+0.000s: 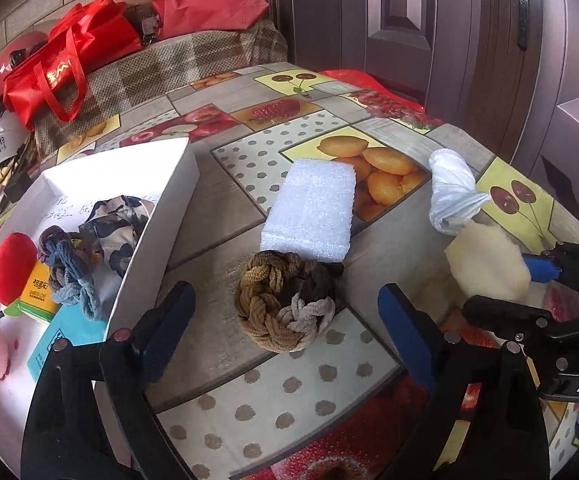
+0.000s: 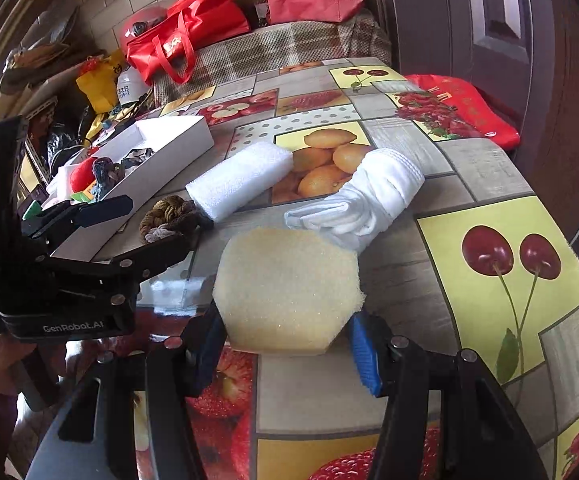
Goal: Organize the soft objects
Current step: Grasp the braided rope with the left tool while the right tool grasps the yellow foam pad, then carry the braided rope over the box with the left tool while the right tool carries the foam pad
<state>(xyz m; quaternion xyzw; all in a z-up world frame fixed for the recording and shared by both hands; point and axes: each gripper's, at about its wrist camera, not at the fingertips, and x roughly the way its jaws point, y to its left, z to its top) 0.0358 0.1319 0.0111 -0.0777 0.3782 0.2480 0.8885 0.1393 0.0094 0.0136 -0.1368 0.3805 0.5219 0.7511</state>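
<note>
A brown and grey braided ring [image 1: 285, 300] lies on the fruit-print tablecloth [image 1: 249, 408]. My left gripper [image 1: 285, 332] stands open astride it, with a gap between each blue pad and the ring. The same ring [image 2: 169, 216] and left gripper [image 2: 133, 232] show at the left of the right wrist view. A pale yellow sponge [image 2: 289, 288] lies flat, and my right gripper [image 2: 287, 348] is shut on its near edge, pads against both sides. The sponge [image 1: 485, 260] and right gripper [image 1: 509, 288] also appear at the right of the left wrist view.
A white foam block [image 1: 309, 208] and a rolled white cloth [image 1: 449, 192] lie beyond the ring. A white box [image 1: 161, 184] at the left holds a blue braided ring [image 1: 69, 268], a red plush [image 1: 11, 268] and patterned fabric. Red bags [image 1: 69, 60] sit on a plaid seat behind.
</note>
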